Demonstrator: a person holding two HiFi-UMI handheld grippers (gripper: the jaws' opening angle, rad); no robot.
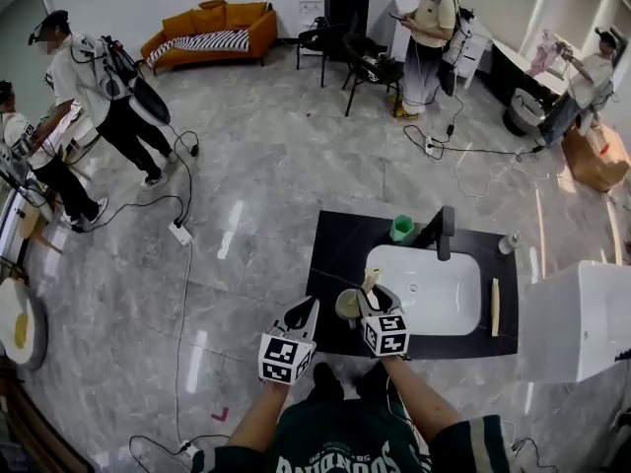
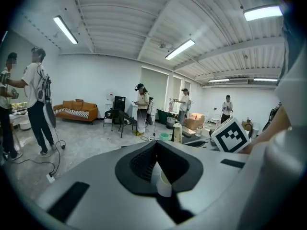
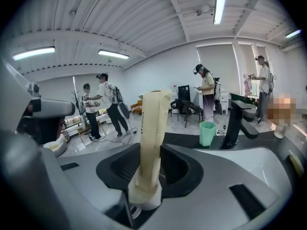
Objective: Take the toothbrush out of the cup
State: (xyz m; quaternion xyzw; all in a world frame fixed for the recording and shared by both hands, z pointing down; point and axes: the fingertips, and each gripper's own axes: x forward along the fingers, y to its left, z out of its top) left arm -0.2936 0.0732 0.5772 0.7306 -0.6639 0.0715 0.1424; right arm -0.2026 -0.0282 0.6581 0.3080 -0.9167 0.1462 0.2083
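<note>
The toothbrush [image 3: 152,128] wears a cream, matt, paper-like wrapper. The right gripper [image 3: 151,150] is smooth grey plastic with ribbed black pads [image 3: 127,169]. The basin [image 1: 449,308] is glossy white, the floor [image 1: 266,166] polished grey stone, and the countertop [image 1: 335,254] dark.

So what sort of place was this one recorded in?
Probably a large studio or lab set up for recordings, not a real bathroom: a freestanding washbasin counter with a black tap on open polished floor, an orange sofa, and several people wearing head rigs.

Head view steeply down on sink [image 1: 444,299]; gripper views low, along jaws; right shares faucet [image 1: 444,233] [image 3: 238,121].
</note>
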